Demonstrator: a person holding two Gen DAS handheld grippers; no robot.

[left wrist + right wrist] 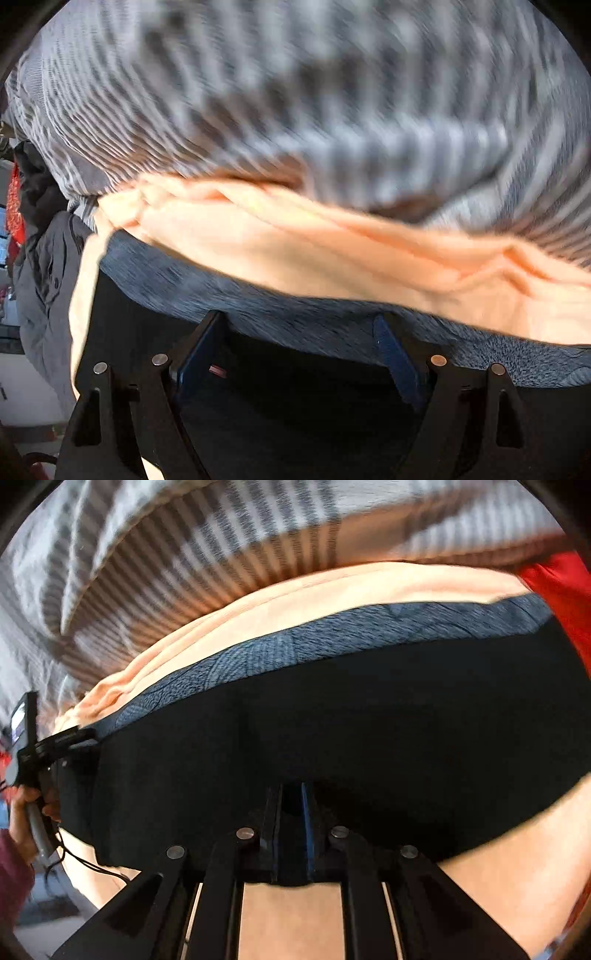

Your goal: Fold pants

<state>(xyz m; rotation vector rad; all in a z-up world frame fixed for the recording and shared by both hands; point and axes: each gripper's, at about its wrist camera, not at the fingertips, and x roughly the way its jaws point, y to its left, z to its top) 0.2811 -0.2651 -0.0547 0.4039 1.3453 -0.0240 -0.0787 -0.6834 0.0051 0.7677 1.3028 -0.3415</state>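
Note:
The pants (332, 720) are black with a heathered blue-grey waistband (295, 642). They lie over a peach cloth (258, 605) on a grey-and-white striped bedspread (166, 554). My right gripper (291, 805) is shut on the black fabric at the pants' near edge. My left gripper (299, 332) has its jaws spread wide, with the black fabric (295, 387) between the fingers and the waistband (221, 295) just ahead. The left gripper also shows in the right wrist view (74, 738) at the pants' left end, held by a hand.
A grey garment (48, 277) and black and red clothes (22, 199) are piled at the left. A red cloth (561, 602) lies at the right of the pants. The left view is motion-blurred.

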